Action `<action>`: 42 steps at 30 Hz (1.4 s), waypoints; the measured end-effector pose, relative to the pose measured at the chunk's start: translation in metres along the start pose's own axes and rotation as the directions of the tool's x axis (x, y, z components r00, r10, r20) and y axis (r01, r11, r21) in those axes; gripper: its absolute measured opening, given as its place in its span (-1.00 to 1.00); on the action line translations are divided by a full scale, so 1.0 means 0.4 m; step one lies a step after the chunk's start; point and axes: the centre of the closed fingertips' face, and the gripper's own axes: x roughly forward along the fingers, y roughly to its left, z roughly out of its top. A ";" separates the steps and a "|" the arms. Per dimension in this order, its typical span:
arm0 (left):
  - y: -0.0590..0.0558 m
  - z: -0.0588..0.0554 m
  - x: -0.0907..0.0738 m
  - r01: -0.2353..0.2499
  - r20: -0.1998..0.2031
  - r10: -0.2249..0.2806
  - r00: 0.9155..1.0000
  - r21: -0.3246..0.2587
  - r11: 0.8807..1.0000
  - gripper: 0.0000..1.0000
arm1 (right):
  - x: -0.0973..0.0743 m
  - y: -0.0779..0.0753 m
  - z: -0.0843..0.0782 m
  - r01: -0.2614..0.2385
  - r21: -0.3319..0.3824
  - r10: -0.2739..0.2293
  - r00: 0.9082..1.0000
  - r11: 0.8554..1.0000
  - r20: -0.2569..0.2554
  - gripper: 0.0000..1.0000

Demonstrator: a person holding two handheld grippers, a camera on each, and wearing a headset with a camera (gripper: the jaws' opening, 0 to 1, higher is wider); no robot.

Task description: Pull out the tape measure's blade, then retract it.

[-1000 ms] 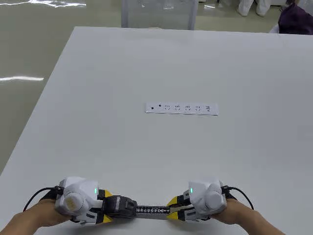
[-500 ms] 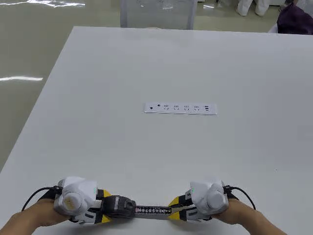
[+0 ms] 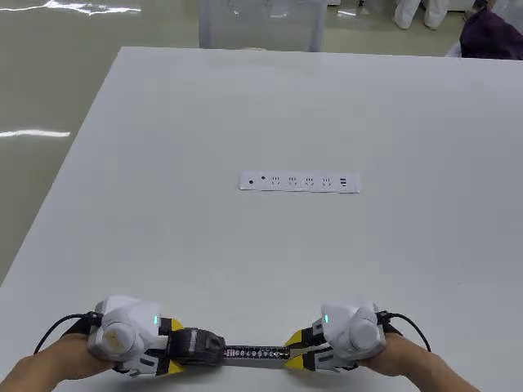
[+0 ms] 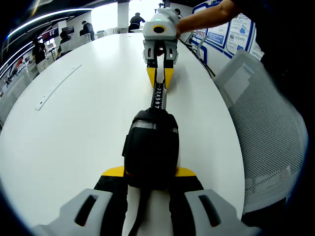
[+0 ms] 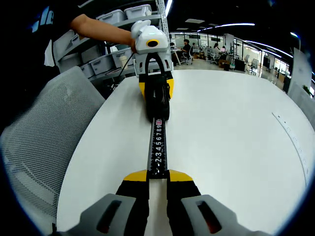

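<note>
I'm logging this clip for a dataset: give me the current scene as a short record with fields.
surface: white table
left gripper: shut on the black tape measure case
right gripper: shut on the tip of the blade
blade state: partly pulled out, straight between the two grippers, numbers visible
also there: white power strip mid-table, apart from the work
stage: blade not yet retracted

A broad white tabletop (image 3: 245, 114) is lying over a glossy pale-green floor (image 3: 49, 82) that is catching light streaks; a grey mesh chair back (image 5: 44, 128) is standing beside it.
</note>
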 end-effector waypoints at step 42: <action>-0.001 0.002 0.001 0.005 -0.009 -0.005 1.000 -0.004 1.000 -0.43 | -0.046 0.004 -0.047 0.000 0.011 0.000 1.000 1.000 -0.016 -0.79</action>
